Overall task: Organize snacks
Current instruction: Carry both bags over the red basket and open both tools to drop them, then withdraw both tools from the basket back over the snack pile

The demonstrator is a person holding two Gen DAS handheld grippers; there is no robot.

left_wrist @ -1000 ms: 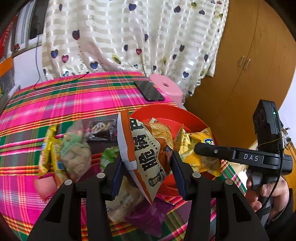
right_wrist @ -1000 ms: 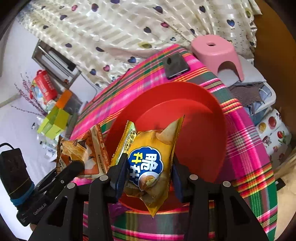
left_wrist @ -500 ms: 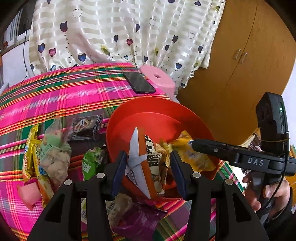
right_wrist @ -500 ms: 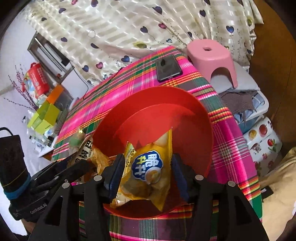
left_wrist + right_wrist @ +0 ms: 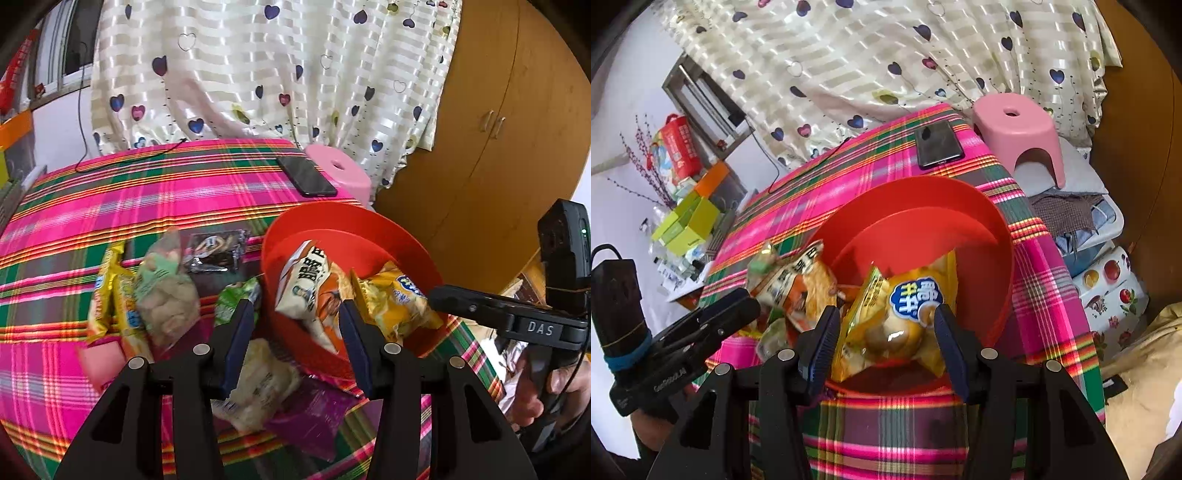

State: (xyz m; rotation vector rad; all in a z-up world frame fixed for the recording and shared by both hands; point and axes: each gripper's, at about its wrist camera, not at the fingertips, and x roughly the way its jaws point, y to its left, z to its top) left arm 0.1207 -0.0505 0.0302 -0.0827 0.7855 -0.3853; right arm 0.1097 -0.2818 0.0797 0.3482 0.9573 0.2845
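Though both claws hang over the red bowl (image 5: 334, 216), neither grips anything: left claw (image 5: 295, 332) stands apart, and so does right claw (image 5: 884, 338).

- Orange bag (image 5: 308, 284) lies inside the bowl, leaning on the wall at 9 o'clock. Yellow bag (image 5: 905, 314) lies beside it toward 3 o'clock, in the gap of the right claw; contact with the fingers I cannot tell.
- Bowl sits on the plaid table (image 5: 147, 192) at its near right edge. Phone (image 5: 306, 176) at 12 o'clock of the bowl, well apart.
- Loose snacks at 9 o'clock of the bowl, outside it: green bag (image 5: 236, 299) just beside the rim, pale bag (image 5: 162, 291), yellow pack (image 5: 110, 295), dark pack (image 5: 214, 249). Nearer the camera, under the left claw: white bag (image 5: 258, 384) and purple bag (image 5: 314, 410).

Handling, judged:
- All look light, air-filled or crinkly film; soft, slick, contents brittle. Hard squeeze likely crushes chips.
- Best hold: the flat crimped seam at a bag's end, or a pinch across a narrow edge, not the puffed middle.
- Flat-lying packs (purple, dark) offer little to bite; a raised corner seems the way in.
- Green bag looks the easiest next pick: nearest the rim, partly upstanding.
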